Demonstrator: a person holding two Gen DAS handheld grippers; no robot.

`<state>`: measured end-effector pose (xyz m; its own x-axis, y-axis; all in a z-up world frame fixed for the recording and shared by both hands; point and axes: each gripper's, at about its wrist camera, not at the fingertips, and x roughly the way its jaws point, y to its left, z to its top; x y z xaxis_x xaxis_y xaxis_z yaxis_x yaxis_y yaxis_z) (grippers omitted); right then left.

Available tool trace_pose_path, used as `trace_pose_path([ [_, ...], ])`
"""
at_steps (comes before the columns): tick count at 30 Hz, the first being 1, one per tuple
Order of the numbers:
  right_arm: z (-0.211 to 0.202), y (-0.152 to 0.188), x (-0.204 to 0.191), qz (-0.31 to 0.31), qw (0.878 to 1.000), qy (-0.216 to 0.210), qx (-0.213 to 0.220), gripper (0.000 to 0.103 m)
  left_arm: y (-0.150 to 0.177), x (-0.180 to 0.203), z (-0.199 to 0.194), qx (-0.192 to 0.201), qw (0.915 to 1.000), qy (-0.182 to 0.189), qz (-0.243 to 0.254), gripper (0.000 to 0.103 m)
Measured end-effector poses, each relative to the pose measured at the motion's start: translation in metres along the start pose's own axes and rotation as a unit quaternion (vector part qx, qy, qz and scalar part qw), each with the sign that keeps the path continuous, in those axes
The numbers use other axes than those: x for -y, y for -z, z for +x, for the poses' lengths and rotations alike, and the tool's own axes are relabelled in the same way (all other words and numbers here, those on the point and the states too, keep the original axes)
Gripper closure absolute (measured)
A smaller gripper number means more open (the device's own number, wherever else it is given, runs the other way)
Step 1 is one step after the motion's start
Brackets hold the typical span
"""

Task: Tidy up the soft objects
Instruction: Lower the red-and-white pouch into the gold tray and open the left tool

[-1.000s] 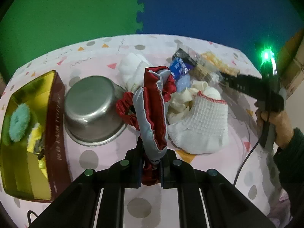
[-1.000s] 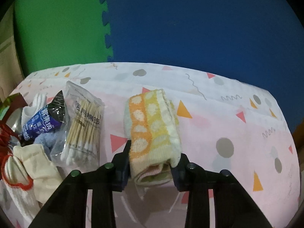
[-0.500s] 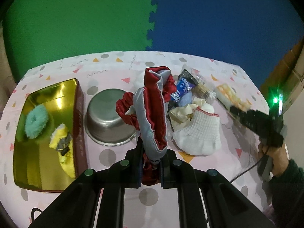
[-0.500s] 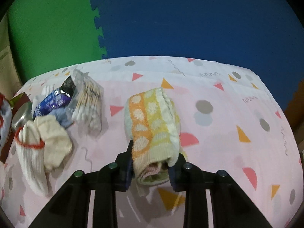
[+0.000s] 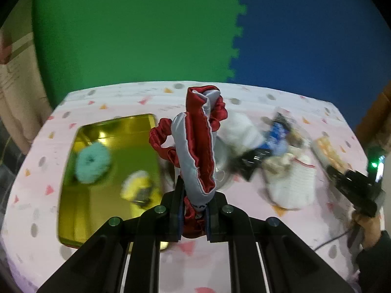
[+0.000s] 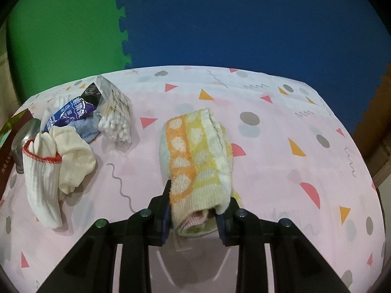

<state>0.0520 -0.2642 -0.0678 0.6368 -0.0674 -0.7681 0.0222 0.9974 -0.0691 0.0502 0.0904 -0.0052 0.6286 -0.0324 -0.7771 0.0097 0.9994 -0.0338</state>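
The left gripper (image 5: 193, 210) is clamped tight on the bottom of a red and grey satin pouch (image 5: 198, 151), which stands up between its jaws above the table. The right gripper (image 6: 193, 216) pinches a folded towel (image 6: 198, 161) patterned in orange, yellow and white; the towel's near end sits squeezed between the jaws and the rest stretches away from them over the pink tablecloth (image 6: 281, 171).

In the left wrist view, a gold tin (image 5: 110, 171) lies open to the left of the pouch, near the table's left edge. Inside it sit a fluffy teal scrunchie (image 5: 91, 163) on the far side and a small yellow item (image 5: 139, 188), too blurred to identify, nearer and to the right. Just behind the pouch a metal bowl (image 5: 221, 163) shows, mostly hidden.

To the right of the bowl lies a heap of soft things. In the right wrist view this heap is at the left: a white ribbed sock with a red cuff (image 6: 41, 183) lies nearest, a cream sock (image 6: 73, 158) touching its right side, then a blue cloth (image 6: 86, 131) beyond. On the far side rest a dark blue packet (image 6: 70, 114) and a clear bag of cotton swabs (image 6: 114, 119).

At the far right of the left wrist view a hand (image 5: 366, 227) grips the right gripper's handle.
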Motion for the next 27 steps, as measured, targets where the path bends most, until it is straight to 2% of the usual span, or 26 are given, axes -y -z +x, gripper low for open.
trace_pose_path([
  [4, -0.002, 0.003, -0.001, 0.001, 1.000, 0.005, 0.001, 0.073, -0.003, -0.029, 0.005, 0.005, 0.9989, -0.047, -0.007, 0.092],
  [9, -0.002, 0.003, -0.002, 0.000, 1.000, 0.006, 0.000, 0.073, -0.004, -0.062, 0.018, -0.004, 0.9959, -0.086, -0.028, 0.092],
  [17, -0.001, 0.003, -0.002, -0.003, 1.000, 0.007, -0.001, 0.073, 0.009, -0.100, 0.038, -0.032, 0.9910, -0.123, -0.042, 0.092],
  [27, 0.000, 0.003, -0.001, -0.002, 1.000, 0.005, -0.003, 0.072, 0.020, -0.112, 0.060, -0.056, 0.9872, -0.144, -0.041, 0.091],
])
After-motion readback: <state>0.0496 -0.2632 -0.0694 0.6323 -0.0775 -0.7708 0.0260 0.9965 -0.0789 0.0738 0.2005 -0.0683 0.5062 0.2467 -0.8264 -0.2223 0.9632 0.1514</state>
